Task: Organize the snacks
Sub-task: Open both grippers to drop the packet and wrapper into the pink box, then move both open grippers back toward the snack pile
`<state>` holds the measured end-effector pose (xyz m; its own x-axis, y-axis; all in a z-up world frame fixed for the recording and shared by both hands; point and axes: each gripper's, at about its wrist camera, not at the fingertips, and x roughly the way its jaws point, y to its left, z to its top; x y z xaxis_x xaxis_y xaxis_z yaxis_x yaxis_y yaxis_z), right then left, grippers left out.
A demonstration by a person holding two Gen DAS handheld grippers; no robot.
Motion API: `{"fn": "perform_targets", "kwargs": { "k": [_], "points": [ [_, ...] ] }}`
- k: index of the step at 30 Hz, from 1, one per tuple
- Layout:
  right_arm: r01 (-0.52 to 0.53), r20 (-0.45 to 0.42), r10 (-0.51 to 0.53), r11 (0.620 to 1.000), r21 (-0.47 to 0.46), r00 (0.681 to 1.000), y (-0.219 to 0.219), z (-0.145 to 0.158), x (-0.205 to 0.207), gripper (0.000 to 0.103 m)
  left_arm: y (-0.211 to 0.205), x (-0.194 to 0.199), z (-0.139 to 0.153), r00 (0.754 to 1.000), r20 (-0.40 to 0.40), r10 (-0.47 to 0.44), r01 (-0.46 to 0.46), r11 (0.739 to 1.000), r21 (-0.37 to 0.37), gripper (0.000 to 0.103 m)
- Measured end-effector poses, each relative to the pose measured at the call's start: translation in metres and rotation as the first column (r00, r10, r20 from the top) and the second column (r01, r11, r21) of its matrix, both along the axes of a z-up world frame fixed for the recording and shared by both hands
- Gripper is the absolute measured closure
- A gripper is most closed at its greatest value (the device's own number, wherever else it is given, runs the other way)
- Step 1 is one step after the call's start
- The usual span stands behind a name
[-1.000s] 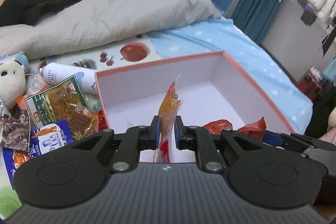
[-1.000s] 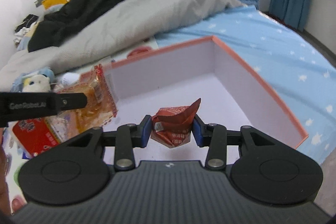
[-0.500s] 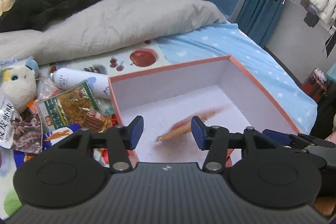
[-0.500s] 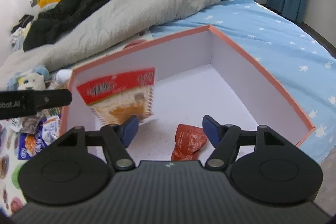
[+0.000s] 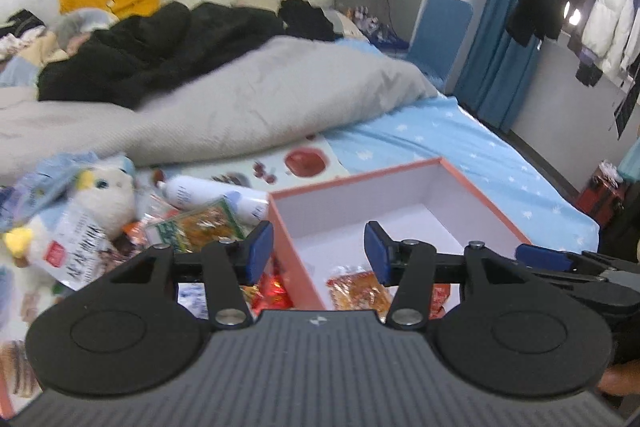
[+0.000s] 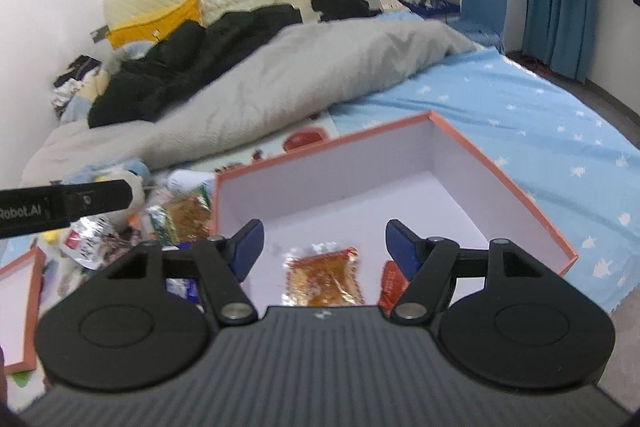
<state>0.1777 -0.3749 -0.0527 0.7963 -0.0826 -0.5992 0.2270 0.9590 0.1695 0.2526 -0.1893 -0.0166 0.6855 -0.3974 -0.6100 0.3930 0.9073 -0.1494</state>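
- Both snack packets dropped since a second ago: orange packet [image 6: 323,277] and red one [image 6: 390,283] lie inside the box [image 6: 516,183].
- Left gripper [image 5: 318,253] and right gripper [image 6: 324,247] jaws apart, empty.
- Next grab: go for the snack pile [image 5: 192,227] left of the box, pinching one packet's edge.

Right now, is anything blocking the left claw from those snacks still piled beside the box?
Nothing visible does. The left claw is open and empty above the box's left wall, and the snack pile lies uncovered on the bed just left of it. A plush toy and a white bottle sit behind the pile, not across the way.
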Motion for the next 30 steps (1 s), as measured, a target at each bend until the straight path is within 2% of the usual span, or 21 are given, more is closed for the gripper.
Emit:
{"fn": "perform_targets", "kwargs": {
  "k": [6,13,22,30],
  "points": [
    [-0.029,0.051,0.029,1.000,-0.010,0.998,0.027,0.022,-0.015,0.033,0.037,-0.025,0.020,0.999,0.038,0.029,-0.028,0.999,-0.020,0.047],
    [-0.075,0.078,0.076,0.997,-0.008,0.994,0.055,0.029,-0.031,0.033,0.075,-0.057,0.031,0.995,0.070,0.064,-0.063,0.998,-0.024,0.047],
    [-0.102,0.077,0.100,0.995,0.013,0.992,0.082,0.023,-0.060,0.033,0.119,-0.097,0.028,0.992,0.076,0.101,-0.101,0.995,-0.003,0.047],
    [-0.112,0.044,0.111,0.993,0.030,0.993,0.096,0.011,-0.076,0.033,0.154,-0.124,0.016,0.988,0.038,0.148,-0.148,0.989,-0.010,0.047]
  ]
}}
